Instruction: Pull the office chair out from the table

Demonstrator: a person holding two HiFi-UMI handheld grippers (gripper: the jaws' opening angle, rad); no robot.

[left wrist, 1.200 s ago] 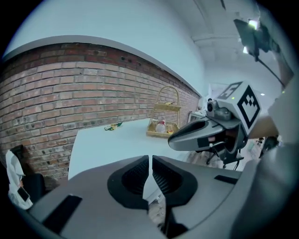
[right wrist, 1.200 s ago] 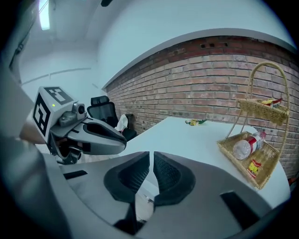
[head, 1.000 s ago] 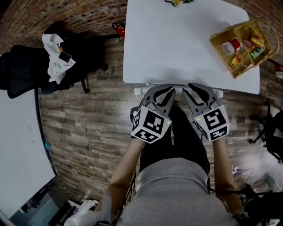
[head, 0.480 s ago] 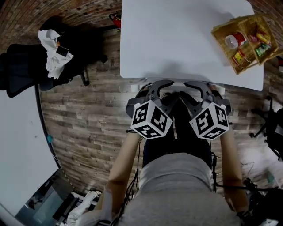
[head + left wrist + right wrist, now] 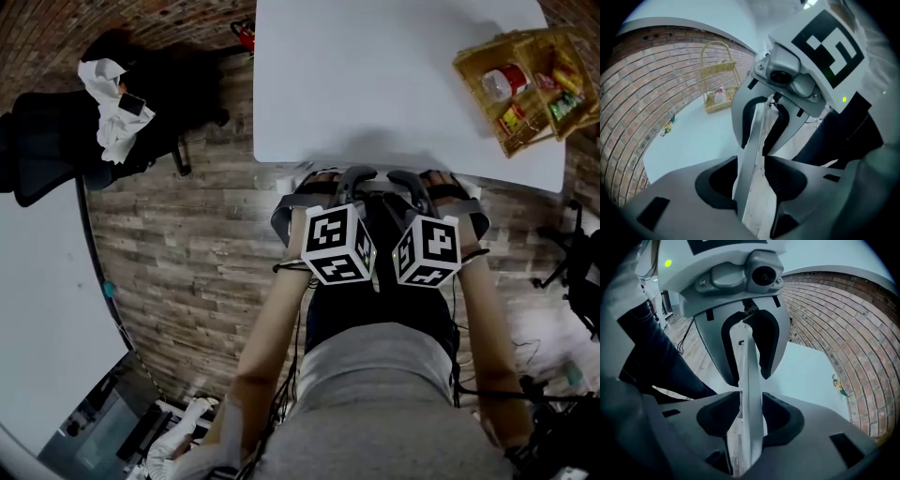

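Note:
A black office chair (image 5: 56, 155) stands at the far left, away from the white table (image 5: 375, 84), with a white cloth (image 5: 108, 108) and a phone (image 5: 131, 106) on it. Both grippers are at the table's near edge, far from the chair. My left gripper (image 5: 330, 183) (image 5: 750, 173) has its jaws opening, and the thin table edge (image 5: 749, 154) runs between them without being pinched. My right gripper (image 5: 427, 180) (image 5: 750, 413) is beside it, jaws also opening astride the same edge (image 5: 751, 380). The two grippers face each other.
A wicker basket (image 5: 525, 84) (image 5: 717, 89) of small packets sits at the table's far right corner. A small green item (image 5: 668, 125) (image 5: 839, 385) lies at the table's far edge. The person's dark legs (image 5: 375, 309) stand below the grippers. Brick wall (image 5: 834, 324) behind; wooden floor (image 5: 187, 253).
Both grippers sank toward the table's near edge and rolled so their marker cubes face up. Their jaws spread apart and now straddle the edge.

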